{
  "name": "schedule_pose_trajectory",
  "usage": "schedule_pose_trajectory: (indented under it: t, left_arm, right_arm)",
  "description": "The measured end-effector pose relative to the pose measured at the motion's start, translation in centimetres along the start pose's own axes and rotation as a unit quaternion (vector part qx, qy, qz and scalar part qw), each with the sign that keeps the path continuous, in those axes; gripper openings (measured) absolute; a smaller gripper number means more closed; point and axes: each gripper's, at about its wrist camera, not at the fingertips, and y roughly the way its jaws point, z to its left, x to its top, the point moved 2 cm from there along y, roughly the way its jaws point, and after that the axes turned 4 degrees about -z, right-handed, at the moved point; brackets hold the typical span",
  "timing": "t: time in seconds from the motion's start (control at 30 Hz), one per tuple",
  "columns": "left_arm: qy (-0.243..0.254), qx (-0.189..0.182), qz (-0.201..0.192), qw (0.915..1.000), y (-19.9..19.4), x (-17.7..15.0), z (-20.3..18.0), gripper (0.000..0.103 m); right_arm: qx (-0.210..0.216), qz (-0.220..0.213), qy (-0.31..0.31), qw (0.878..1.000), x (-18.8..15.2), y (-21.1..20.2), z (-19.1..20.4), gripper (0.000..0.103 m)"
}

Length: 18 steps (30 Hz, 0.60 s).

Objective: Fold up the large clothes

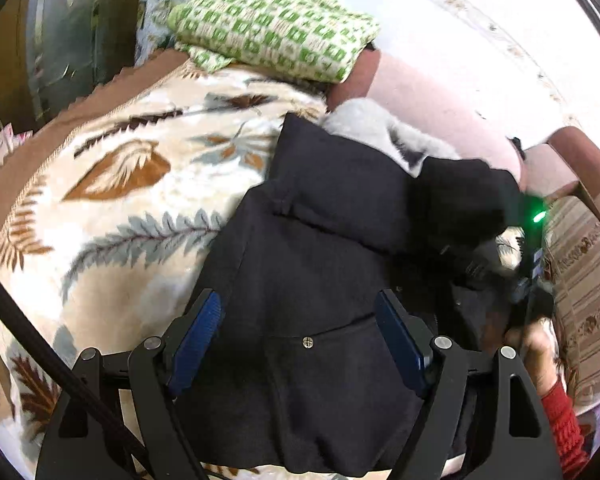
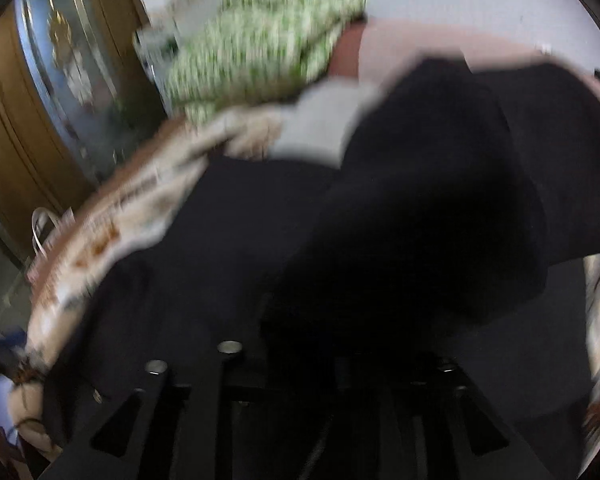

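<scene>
Dark navy jacket (image 1: 300, 264) spread on a leaf-patterned blanket (image 1: 112, 168), both grippers over it.

The left gripper (image 1: 300, 328) hovers above the near part of the jacket with its blue-padded fingers (image 1: 198, 336) spread wide and nothing between them — a small metal snap (image 1: 308, 342) on the fabric shows in the gap. A fold of the jacket, with a pale grey lining (image 1: 372, 128) at its far edge, lies over the far right part. The right gripper (image 1: 528, 280) appears at the right edge of the left view, blurred, with a green light beside it; in the right wrist view dark cloth (image 2: 420, 220) covers its fingers, so whether it is clamped or apart cannot be told. A green-and-cream checked blanket (image 1: 276, 24) lies folded at the far end, near a pink headboard (image 1: 432, 108).
</scene>
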Motion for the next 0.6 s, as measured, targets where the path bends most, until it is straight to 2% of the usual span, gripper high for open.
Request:
schedule_pose_trajectory:
  t: [0.07,0.13,0.2,0.3,0.37,0.47,0.53,0.6]
  left_arm:
    - [0.017,-0.002,-0.004,0.9999,-0.2,0.2,-0.5,0.079]
    - [0.032,-0.011,-0.003,0.9994,0.0,0.6,-1.2,0.079]
    - [0.047,-0.020,-0.003,0.9987,0.4,0.9,-2.1,0.079]
    - [0.078,-0.038,-0.008,0.9962,1.2,1.3,-4.7,0.079]
    - [0.103,-0.052,-0.008,0.9933,1.9,1.3,-6.8,0.079]
    - [0.140,-0.076,-0.004,0.9872,3.2,1.1,-10.0,0.079]
    - [0.154,-0.090,-0.004,0.9839,3.7,0.9,-11.5,0.079]
    - [0.178,-0.109,-0.017,0.9778,3.6,0.7,-13.6,0.080]
  right_arm:
    - [0.022,0.015,0.015,1.000,-1.2,-0.5,0.5,0.055]
    - [0.040,0.011,0.020,0.999,-2.0,-2.4,1.2,0.061]
    - [0.037,-0.007,0.012,0.999,-2.3,-4.9,1.7,0.067]
    - [0.007,-0.073,0.006,0.997,-2.3,-10.1,1.8,0.073]
    - [-0.014,-0.134,0.033,0.990,-2.5,-13.4,0.2,0.085]
    - [-0.031,-0.196,0.100,0.975,-3.4,-15.6,-3.4,0.087]
    - [-0.042,-0.200,0.144,0.968,-4.4,-15.6,-5.6,0.087]
    - [-0.049,-0.187,0.167,0.967,-4.7,-15.4,-6.7,0.087]
